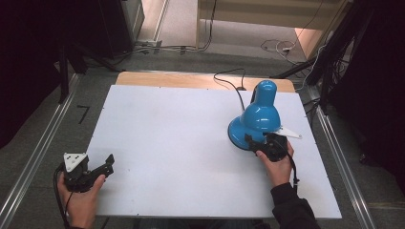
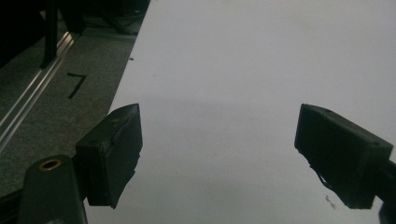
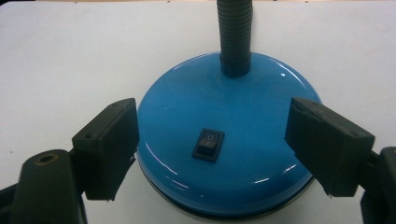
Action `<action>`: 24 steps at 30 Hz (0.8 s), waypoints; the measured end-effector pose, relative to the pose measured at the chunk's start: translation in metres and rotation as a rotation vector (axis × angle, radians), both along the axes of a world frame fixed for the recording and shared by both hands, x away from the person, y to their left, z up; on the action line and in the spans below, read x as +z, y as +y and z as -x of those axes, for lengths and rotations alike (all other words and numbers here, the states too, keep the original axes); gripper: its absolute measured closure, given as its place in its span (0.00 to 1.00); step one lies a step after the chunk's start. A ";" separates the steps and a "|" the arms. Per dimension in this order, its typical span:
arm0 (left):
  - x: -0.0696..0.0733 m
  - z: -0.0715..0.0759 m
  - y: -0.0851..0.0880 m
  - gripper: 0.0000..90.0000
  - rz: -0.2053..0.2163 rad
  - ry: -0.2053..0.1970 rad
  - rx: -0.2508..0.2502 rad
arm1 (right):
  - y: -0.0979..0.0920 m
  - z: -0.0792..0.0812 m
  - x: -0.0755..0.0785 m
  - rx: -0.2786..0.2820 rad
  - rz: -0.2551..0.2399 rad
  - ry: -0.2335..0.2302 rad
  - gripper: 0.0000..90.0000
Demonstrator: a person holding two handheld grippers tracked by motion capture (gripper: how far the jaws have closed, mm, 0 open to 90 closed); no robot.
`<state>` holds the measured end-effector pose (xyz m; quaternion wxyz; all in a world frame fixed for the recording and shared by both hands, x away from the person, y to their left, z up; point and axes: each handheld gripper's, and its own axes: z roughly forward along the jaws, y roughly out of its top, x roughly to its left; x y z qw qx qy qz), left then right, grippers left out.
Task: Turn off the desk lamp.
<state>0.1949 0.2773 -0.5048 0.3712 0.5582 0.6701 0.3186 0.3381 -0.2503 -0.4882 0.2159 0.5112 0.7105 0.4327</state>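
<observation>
On the black rocker switch (image 3: pixel 208 144) in my lamp's blue base (image 3: pixel 252 121) I read a small circle above a short bar. A black mark like a 7 (image 2: pixel 77 84) sits on the grey floor (image 2: pixel 60 107) beside my table.

Your left gripper (image 1: pixel 102 169) sits at the near left of the tabletop (image 1: pixel 181 143), fingers (image 2: pixel 112 154) spread, with bare white surface ahead of it and open room across the whole middle. The one obstacle is the blue lamp (image 1: pixel 260 117) at the far right: its round base (image 3: pixel 224 140), the black ribbed neck (image 3: pixel 235 37) rising from it, and its cord (image 1: pixel 234 86) trailing off the far edge. Your right gripper (image 3: pixel 212 149) hangs just over the near rim of that base, fingers wide apart; the switch (image 3: pixel 208 144) lies between them.
</observation>
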 end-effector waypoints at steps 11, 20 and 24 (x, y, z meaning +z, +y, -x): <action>0.000 0.000 -0.001 0.18 -0.004 0.001 -0.004 | -0.004 0.003 0.000 0.002 0.023 0.002 0.19; 0.000 0.000 -0.001 0.18 -0.003 0.002 -0.005 | -0.009 0.008 0.001 0.006 0.034 0.002 0.18; 0.000 0.000 -0.001 0.18 -0.005 0.003 -0.009 | -0.013 0.012 0.003 0.006 0.038 -0.003 0.18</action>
